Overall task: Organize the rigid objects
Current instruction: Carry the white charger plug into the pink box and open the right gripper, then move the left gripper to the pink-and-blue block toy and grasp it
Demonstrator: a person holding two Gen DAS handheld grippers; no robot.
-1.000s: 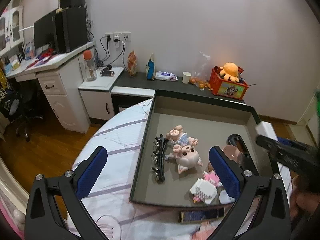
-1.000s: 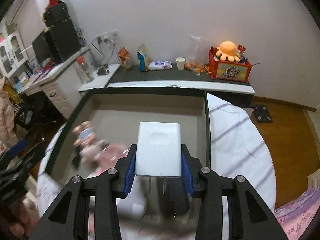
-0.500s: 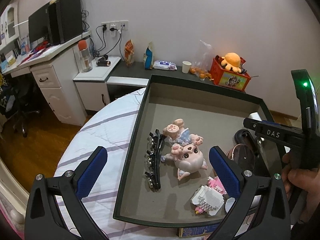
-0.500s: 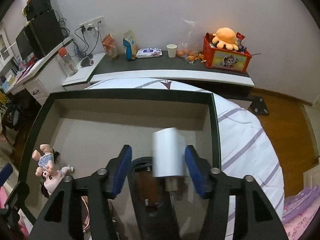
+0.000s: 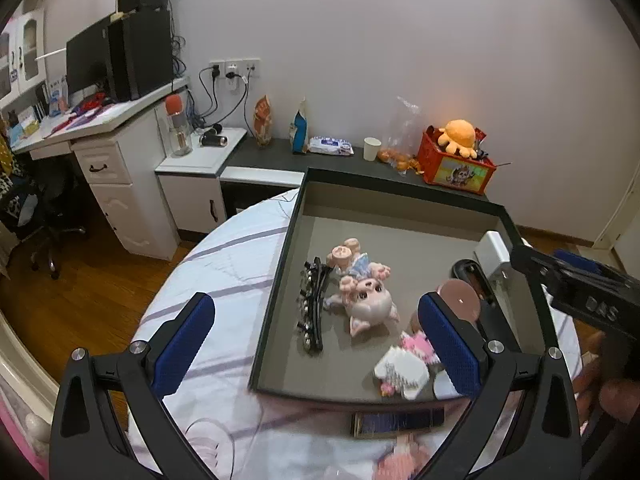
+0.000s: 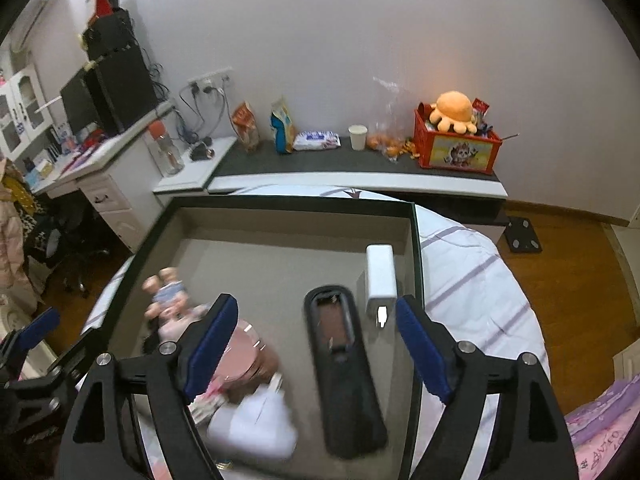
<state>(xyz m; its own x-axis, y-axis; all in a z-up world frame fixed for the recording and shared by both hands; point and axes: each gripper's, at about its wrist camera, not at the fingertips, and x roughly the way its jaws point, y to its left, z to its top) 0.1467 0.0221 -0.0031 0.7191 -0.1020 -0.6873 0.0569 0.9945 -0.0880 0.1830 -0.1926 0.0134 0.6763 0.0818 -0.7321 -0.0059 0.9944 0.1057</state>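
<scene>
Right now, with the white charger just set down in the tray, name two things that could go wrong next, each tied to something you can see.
1. The white charger lies against the tray wall, beside the black case; its prongs face the right gripper, whose jaws have just been opening around nothing, so a careless withdrawal might catch it.
2. The left gripper, open, hangs over the tray's near rim; lowering could bump the block toy or hair clip.
</scene>
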